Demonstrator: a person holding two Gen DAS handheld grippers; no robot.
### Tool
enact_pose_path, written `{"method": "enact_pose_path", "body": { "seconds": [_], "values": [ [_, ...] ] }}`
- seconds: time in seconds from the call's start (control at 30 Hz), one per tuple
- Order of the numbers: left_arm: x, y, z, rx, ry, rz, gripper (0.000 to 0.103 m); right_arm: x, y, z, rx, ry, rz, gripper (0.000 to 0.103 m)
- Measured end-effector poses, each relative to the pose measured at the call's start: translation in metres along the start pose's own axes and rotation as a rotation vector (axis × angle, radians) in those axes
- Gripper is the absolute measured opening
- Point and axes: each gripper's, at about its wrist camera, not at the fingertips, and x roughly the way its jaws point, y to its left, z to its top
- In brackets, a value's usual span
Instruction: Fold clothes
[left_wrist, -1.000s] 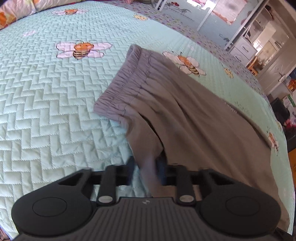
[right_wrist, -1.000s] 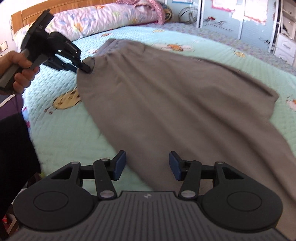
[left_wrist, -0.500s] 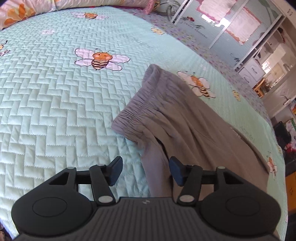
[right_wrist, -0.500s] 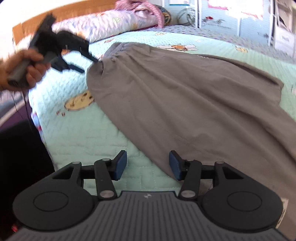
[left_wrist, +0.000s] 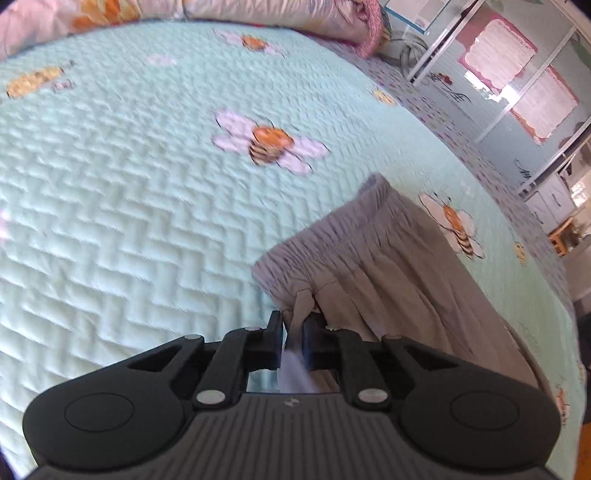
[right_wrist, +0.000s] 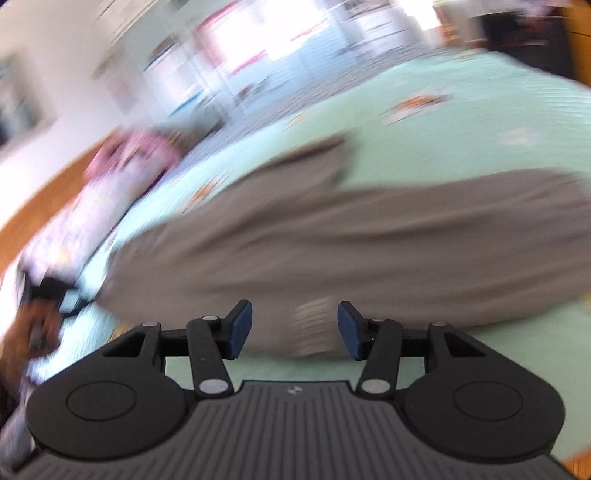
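Clamped on a fold of cloth just below the gathered waistband, the left gripper holds the grey garment spread along the bed quilt — the right gripper, fingers apart, is blurred above its near edge; the cloth is best kept taut and square.

Bare quilt lies open left of the trousers; pillows bound its far edge.

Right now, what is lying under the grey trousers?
The quilted green bedspread lies under the grey trousers. Its bee pattern shows beside them; whatever is beneath the cloth itself is covered.
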Motion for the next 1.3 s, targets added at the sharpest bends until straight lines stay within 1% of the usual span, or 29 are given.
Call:
{"method": "enact_pose_path", "body": {
  "seconds": [0.07, 0.13, 0.17, 0.23, 0.27, 0.3, 0.37, 0.43, 0.47, 0.53, 0.57, 0.63, 0.67, 0.7, 0.77, 0.8, 0.87, 0.97, 1.0, 1.07, 1.1, 1.13, 1.2, 1.27, 1.3],
  "values": [
    [-0.003, 0.001, 0.004, 0.034, 0.009, 0.002, 0.011, -0.021, -0.03, 0.009, 0.086, -0.085, -0.083, 0.054],
    [-0.003, 0.001, 0.005, 0.062, 0.035, -0.002, 0.011, -0.035, -0.058, 0.015, 0.177, -0.157, -0.17, 0.054],
    [-0.003, 0.001, 0.004, 0.071, 0.047, -0.004, 0.012, -0.04, -0.068, 0.017, 0.211, -0.187, -0.205, 0.054],
    [-0.006, 0.003, 0.002, 0.063, 0.054, 0.016, 0.015, -0.049, -0.088, 0.022, 0.277, -0.246, -0.275, 0.055],
    [-0.007, 0.004, 0.001, 0.056, 0.056, 0.028, 0.018, -0.046, -0.09, 0.023, 0.245, -0.234, -0.303, 0.055],
    [-0.009, 0.005, -0.001, 0.05, 0.058, 0.04, 0.026, -0.044, -0.091, 0.024, 0.211, -0.221, -0.331, 0.056],
    [-0.02, 0.006, -0.006, 0.057, 0.05, 0.078, 0.033, -0.039, -0.094, 0.026, 0.144, -0.195, -0.388, 0.056],
    [-0.036, 0.008, -0.014, 0.069, 0.031, 0.119, 0.034, -0.042, -0.101, 0.018, 0.19, -0.198, -0.378, 0.056],
    [-0.045, 0.008, -0.019, 0.081, 0.014, 0.128, 0.034, -0.044, -0.105, 0.014, 0.214, -0.2, -0.372, 0.057],
    [-0.065, 0.007, -0.03, 0.109, -0.025, 0.133, 0.034, -0.047, -0.112, 0.005, 0.262, -0.203, -0.362, 0.064],
    [-0.073, -0.002, -0.036, 0.158, -0.038, 0.11, 0.034, -0.049, -0.116, 0.001, 0.286, -0.205, -0.356, 0.064],
    [-0.088, -0.025, -0.051, 0.291, -0.058, 0.037, 0.034, -0.053, -0.124, -0.007, 0.334, -0.209, -0.345, 0.064],
    [-0.094, -0.041, -0.06, 0.364, -0.07, -0.01, 0.035, -0.054, -0.128, -0.011, 0.357, -0.21, -0.339, 0.064],
    [-0.098, -0.06, -0.07, 0.442, -0.073, -0.072, 0.039, -0.056, -0.131, -0.016, 0.381, -0.212, -0.334, 0.066],
    [-0.1, -0.102, -0.098, 0.604, -0.028, -0.209, 0.044, -0.053, -0.132, -0.016, 0.39, -0.204, -0.27, 0.066],
    [-0.098, -0.122, -0.112, 0.67, 0.005, -0.275, 0.045, -0.051, -0.133, -0.016, 0.406, -0.2, -0.249, 0.066],
    [-0.091, -0.151, -0.143, 0.761, 0.066, -0.38, 0.045, -0.045, -0.136, -0.015, 0.437, -0.193, -0.208, 0.065],
    [-0.08, -0.191, -0.19, 0.887, 0.155, -0.532, 0.045, -0.047, -0.147, -0.016, 0.553, -0.229, -0.148, 0.064],
    [-0.075, -0.203, -0.205, 0.941, 0.174, -0.563, 0.045, -0.047, -0.152, -0.015, 0.587, -0.234, -0.13, 0.059],
    [-0.061, -0.217, -0.227, 1.025, 0.236, -0.553, 0.045, -0.044, -0.159, -0.011, 0.618, -0.228, -0.101, 0.044],
    [-0.054, -0.223, -0.238, 1.063, 0.271, -0.543, 0.045, -0.041, -0.161, -0.01, 0.613, -0.213, -0.096, 0.017],
    [-0.046, -0.225, -0.244, 1.085, 0.324, -0.549, 0.045, -0.038, -0.163, -0.008, 0.607, -0.196, -0.091, 0.003],
    [-0.039, -0.221, -0.25, 1.109, 0.396, -0.558, 0.045, -0.042, -0.161, -0.009, 0.61, -0.182, -0.096, 0.003],
    [-0.038, -0.214, -0.249, 1.131, 0.436, -0.579, 0.045, -0.058, -0.16, -0.016, 0.633, -0.186, -0.086, 0.003],
    [-0.037, -0.21, -0.245, 1.121, 0.465, -0.593, 0.045, -0.066, -0.159, -0.019, 0.645, -0.188, -0.081, 0.003]
  ]
}}
